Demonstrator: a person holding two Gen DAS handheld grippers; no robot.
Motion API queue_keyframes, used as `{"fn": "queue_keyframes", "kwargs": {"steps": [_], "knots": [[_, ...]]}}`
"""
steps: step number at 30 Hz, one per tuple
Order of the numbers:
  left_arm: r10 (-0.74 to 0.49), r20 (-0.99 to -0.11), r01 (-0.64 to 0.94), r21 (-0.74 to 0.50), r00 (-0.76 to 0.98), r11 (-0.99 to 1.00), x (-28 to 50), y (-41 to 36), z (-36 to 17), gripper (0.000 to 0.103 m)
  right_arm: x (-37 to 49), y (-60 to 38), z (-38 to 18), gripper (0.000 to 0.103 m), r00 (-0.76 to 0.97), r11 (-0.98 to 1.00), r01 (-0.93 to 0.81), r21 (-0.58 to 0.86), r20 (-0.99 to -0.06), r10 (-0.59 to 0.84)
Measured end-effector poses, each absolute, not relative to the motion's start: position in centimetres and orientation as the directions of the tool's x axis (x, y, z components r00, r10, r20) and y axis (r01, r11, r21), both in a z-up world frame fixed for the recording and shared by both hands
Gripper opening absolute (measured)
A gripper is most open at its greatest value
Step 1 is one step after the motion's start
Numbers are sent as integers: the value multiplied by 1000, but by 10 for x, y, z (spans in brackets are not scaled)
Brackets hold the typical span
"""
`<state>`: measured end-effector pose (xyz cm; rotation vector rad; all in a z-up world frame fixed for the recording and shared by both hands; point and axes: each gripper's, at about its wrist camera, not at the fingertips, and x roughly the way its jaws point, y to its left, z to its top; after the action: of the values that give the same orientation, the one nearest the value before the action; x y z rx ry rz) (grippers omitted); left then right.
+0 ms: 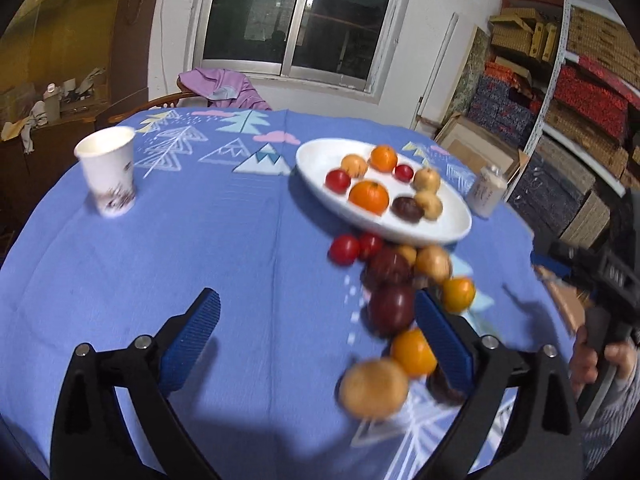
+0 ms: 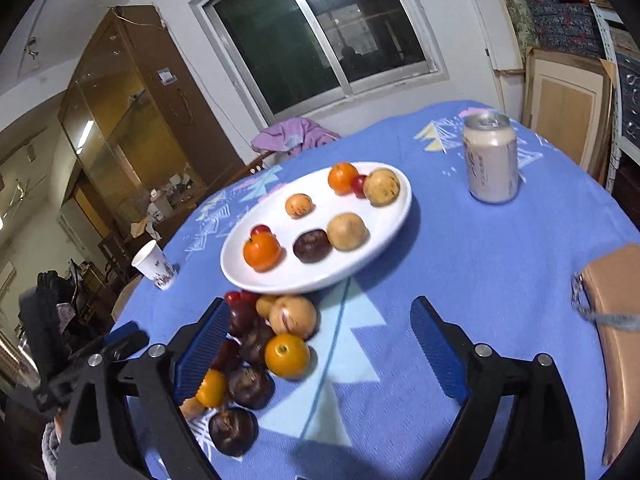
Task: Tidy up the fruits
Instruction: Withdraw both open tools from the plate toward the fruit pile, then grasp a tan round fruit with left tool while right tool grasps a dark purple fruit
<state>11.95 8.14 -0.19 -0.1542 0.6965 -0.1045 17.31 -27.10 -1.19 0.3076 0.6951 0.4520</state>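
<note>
A white oval plate point(image 1: 320, 160) point(image 2: 384, 232) on the blue tablecloth holds several fruits: oranges point(image 1: 369, 197), red ones, tan ones and a dark one point(image 2: 312, 245). A pile of loose fruits point(image 1: 390, 306) point(image 2: 286, 354) lies on the cloth in front of the plate. My left gripper point(image 1: 318, 334) is open and empty, low over the cloth, with its right finger among the pile. My right gripper point(image 2: 320, 344) is open and empty, its left finger beside the pile.
A paper cup point(image 1: 109, 170) point(image 2: 154, 266) stands at the left of the table. A drink can point(image 2: 491, 158) point(image 1: 487, 191) stands right of the plate. A tan pouch point(image 2: 616, 320) lies at the right edge. Chairs, a cabinet and stacked boxes surround the table.
</note>
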Motion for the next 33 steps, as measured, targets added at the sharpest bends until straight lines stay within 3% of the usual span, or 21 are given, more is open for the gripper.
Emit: {"fn": "queue_keyframes", "kwargs": {"steps": [11, 23, 25, 27, 33], "knots": [[-108, -671, 204, 66, 734, 977, 93, 27, -22, 97, 173, -270, -16, 93, 662, 856, -296, 423, -555, 503], [-123, -701, 236, 67, 703, 969, 101, 22, -30, 95, 173, -269, -17, 94, 658, 859, -294, 419, -563, 500], [-128, -713, 243, 61, 690, 968, 104, 22, -32, 76, 173, -269, -17, 94, 654, 859, -295, 419, -566, 501], [-135, -730, 239, 40, 670, 970, 109, 25, -36, 66, 172, -268, -17, 94, 654, 859, -296, 417, -567, 501], [-146, -744, 243, 23, 652, 970, 113, 27, -39, 62, 171, -267, -17, 94, 649, 856, -303, 418, -567, 507]]}}
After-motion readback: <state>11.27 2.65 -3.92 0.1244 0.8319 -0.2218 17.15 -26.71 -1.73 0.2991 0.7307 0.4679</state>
